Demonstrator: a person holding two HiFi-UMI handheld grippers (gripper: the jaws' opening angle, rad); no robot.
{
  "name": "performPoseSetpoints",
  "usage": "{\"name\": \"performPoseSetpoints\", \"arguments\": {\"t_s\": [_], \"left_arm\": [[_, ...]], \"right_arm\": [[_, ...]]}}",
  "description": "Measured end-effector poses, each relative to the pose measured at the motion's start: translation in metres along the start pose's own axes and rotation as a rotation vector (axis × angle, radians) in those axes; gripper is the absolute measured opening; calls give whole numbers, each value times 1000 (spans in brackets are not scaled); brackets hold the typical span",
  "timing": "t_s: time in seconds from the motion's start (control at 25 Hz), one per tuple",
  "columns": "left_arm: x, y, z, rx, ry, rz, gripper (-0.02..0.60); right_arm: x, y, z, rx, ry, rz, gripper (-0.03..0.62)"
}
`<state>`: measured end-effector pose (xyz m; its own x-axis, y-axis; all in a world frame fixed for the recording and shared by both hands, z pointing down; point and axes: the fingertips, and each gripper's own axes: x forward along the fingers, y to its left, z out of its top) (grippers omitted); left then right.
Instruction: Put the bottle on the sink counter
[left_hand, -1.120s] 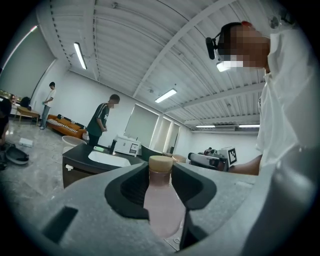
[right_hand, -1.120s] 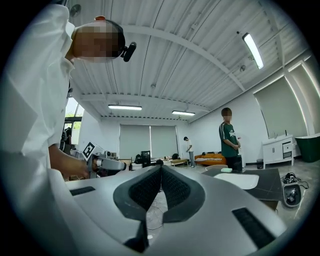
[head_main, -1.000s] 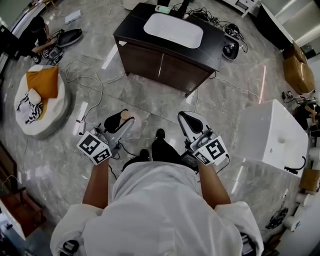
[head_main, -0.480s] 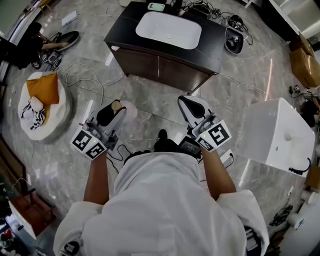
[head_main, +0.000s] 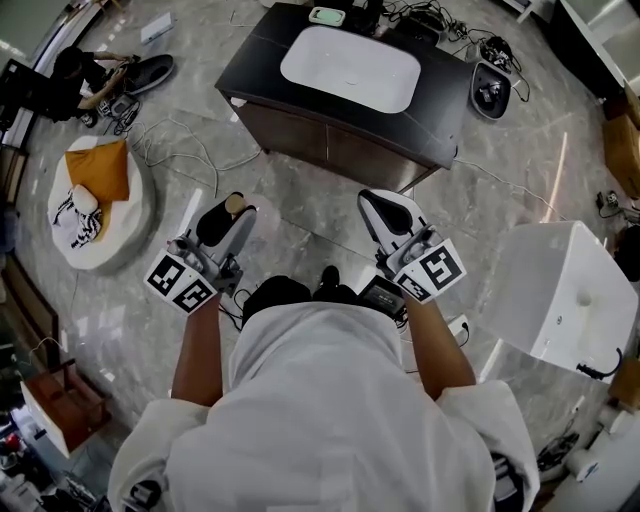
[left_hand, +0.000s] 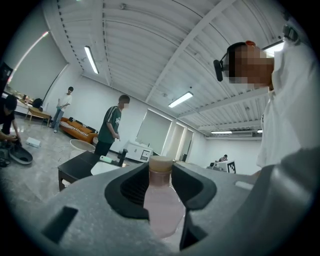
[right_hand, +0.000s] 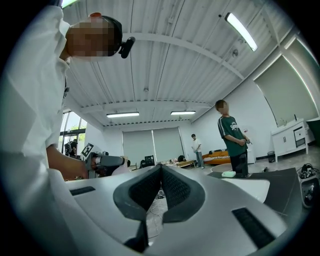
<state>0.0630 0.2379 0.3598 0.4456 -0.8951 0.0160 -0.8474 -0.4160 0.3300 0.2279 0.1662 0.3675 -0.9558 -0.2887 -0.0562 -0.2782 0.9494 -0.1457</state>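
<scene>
A pinkish translucent bottle (left_hand: 161, 202) with a tan cap (head_main: 235, 204) stands upright between the jaws of my left gripper (head_main: 230, 212), which is shut on its body. The left gripper (left_hand: 161, 172) is held level over the floor, short of the sink counter (head_main: 262, 62), a dark cabinet with a white basin (head_main: 350, 68). In the left gripper view the sink counter (left_hand: 75, 169) lies ahead to the left. My right gripper (head_main: 378, 203) is level beside it, and its pads meet with nothing between them. From the right gripper (right_hand: 160, 170) the counter (right_hand: 282, 180) shows at the right.
A white box (head_main: 560, 290) stands on the floor at the right. A round white cushion (head_main: 95, 205) with an orange pillow lies at the left. Cables (head_main: 170, 150) trail over the marble floor. A person in a green shirt (left_hand: 111, 127) stands behind the counter, where a small green object (head_main: 326, 15) lies.
Both grippers have moved forward toward the sink counter, side by side. The bottle stays held in the left one. The right gripper's pads stay together.
</scene>
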Motion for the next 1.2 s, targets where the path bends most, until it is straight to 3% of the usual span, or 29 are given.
{"name": "performPoseSetpoints", "arguments": {"t_s": [0.32, 0.6, 1.2], "left_arm": [[21, 36, 2, -38, -16, 13, 149], [54, 103, 13, -51, -25, 8, 149], [128, 229, 66, 36, 7, -123, 149]], "right_arm": [[22, -34, -10, 32, 15, -17, 15], [82, -76, -15, 29, 49, -21, 14], [224, -149, -3, -2, 97, -76, 15]]}}
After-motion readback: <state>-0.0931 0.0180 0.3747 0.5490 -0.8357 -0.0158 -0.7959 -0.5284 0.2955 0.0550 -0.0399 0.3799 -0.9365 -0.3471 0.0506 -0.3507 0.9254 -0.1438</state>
